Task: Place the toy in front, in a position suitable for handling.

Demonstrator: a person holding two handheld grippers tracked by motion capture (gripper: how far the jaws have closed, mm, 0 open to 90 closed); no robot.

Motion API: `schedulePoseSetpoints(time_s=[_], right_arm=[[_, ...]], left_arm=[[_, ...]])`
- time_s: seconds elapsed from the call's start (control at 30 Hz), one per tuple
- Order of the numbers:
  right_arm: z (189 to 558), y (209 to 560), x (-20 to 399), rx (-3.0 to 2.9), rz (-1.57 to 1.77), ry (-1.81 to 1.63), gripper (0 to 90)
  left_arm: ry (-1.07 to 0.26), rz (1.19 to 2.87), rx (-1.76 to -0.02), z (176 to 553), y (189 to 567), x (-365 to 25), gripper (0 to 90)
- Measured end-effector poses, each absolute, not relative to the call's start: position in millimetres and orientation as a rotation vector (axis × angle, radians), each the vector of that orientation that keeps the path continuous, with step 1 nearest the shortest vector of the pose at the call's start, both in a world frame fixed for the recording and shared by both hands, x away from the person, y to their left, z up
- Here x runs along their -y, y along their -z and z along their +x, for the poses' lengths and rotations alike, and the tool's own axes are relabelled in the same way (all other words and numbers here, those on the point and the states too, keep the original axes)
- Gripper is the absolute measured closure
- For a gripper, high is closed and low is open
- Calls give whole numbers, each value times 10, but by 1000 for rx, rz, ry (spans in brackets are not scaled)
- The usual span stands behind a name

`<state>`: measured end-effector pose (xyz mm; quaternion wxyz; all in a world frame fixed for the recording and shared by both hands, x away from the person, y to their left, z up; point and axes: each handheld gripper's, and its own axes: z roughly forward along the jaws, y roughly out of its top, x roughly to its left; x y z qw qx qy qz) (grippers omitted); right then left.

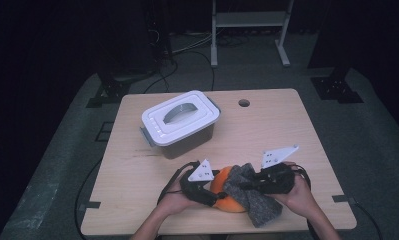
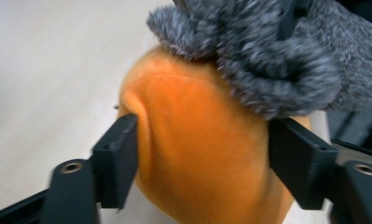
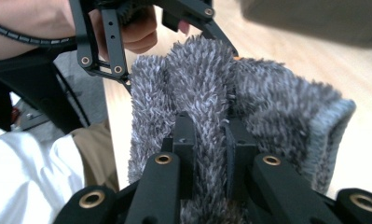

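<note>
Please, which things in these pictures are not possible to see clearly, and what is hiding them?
- Inside of the lidded box: high view, the white lid covers it.
- Right side of the orange soft thing: high view, the grey fuzzy cloth lies over it.
- Left gripper fingers: left gripper view, motion blur; contact with the orange thing is unclear.
- Cloth fold between the right gripper fingers: right gripper view, hidden by fingers.

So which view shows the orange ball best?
The left gripper view: the orange ball sits close up between the left gripper's jaws. The high view shows it small, half under the grey cloth. The right gripper view gives just a sliver.
</note>
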<state>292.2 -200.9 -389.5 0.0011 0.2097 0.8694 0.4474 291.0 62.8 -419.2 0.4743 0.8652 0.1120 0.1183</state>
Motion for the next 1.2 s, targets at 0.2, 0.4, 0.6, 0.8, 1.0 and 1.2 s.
schedulePoseSetpoints(time_s=[0.2, 0.4, 0.6, 0.8, 1.0, 1.2], right_arm=[[2950, 3954, 2010, -2712, 678, -1399, 776], [2926, 3982, 1973, -2746, 649, -1383, 775], [2983, 4044, 2209, -2809, 725, -1328, 775], [3014, 3972, 2246, -2716, 744, -1405, 774], [3009, 4060, 2152, -2773, 710, -1402, 772], [2994, 4051, 2126, -2787, 686, -1388, 773]], left_arm=[[-265, 2127, -290, 2951, 4216, -634, 213], [-251, 2140, -317, 2953, 4228, -643, 217], [-246, 2144, -306, 2956, 4240, -668, 233], [-241, 2148, -291, 2962, 4232, -670, 233], [-183, 2135, -364, 3035, 4211, -700, 78], [-199, 2151, -355, 3018, 4270, -652, 170]])
